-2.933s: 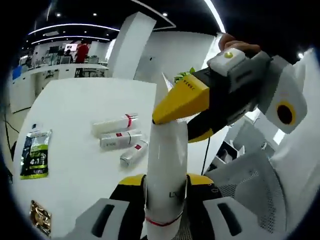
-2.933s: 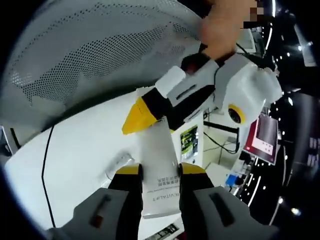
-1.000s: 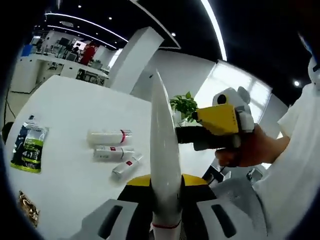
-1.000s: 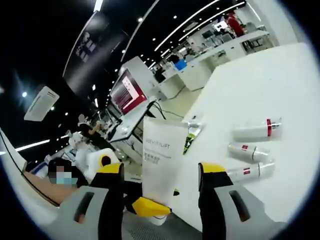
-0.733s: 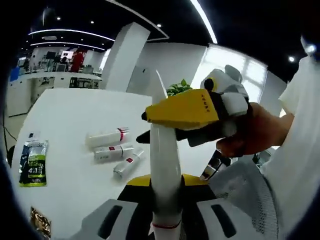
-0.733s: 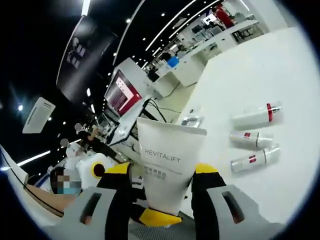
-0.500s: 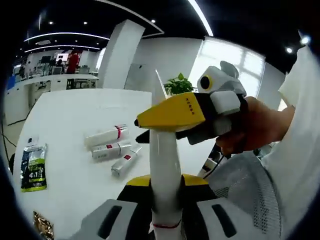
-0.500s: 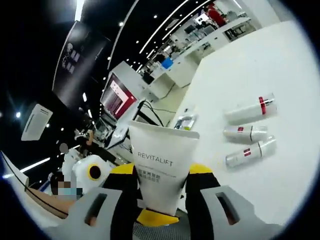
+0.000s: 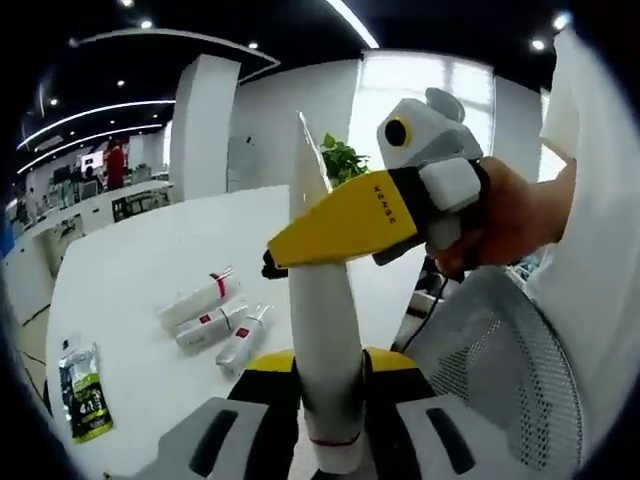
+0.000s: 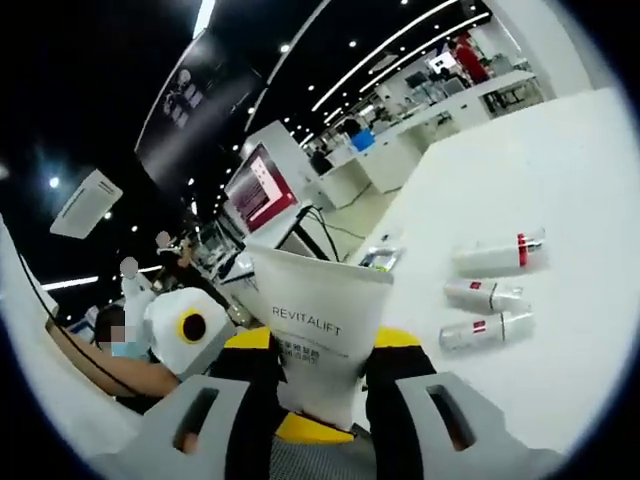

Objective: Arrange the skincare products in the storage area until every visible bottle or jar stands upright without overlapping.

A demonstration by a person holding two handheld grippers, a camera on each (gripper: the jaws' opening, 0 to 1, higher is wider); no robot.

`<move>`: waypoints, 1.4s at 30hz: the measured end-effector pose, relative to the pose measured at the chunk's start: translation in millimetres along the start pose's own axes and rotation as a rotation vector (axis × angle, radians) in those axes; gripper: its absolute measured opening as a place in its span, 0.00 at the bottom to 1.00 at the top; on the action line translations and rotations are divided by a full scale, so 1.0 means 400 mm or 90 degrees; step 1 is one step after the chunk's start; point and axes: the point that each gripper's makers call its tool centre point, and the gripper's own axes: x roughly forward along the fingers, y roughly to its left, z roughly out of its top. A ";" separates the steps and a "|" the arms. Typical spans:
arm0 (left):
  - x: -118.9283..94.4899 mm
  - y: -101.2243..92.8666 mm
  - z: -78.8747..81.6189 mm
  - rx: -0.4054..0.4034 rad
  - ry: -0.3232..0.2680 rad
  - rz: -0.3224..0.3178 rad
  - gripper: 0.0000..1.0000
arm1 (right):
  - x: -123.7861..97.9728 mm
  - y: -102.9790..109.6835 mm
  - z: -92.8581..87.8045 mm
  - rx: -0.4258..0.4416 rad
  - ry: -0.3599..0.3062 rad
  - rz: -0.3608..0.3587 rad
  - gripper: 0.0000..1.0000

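Skincare tube, white and printed REVITALIFT, is held in the air above the tabletop, long axis running up between the left gripper clamped near its capped end and the right gripper clamped higher, crimped end uppermost. Three white bottles lie flat on the tabletop.

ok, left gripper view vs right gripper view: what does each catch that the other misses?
Left gripper view: a potted plant, a mesh chair, and the hand holding the right gripper. Right gripper view: the REVITALIFT print on the tube face, and a red screen. Both: the white tube, also clamped by the left gripper, and three bottles lying on the white table.
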 end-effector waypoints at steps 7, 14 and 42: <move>-0.056 0.044 -0.024 0.054 0.031 0.042 0.29 | -0.031 -0.054 0.059 -0.069 -0.016 -0.037 0.30; -0.108 0.137 -0.113 0.048 0.110 0.145 0.33 | -0.046 -0.131 0.111 -0.089 -0.010 -0.078 0.30; -0.079 0.133 -0.242 0.078 0.223 0.143 0.24 | 0.051 -0.359 0.436 -0.203 -0.046 -0.184 0.31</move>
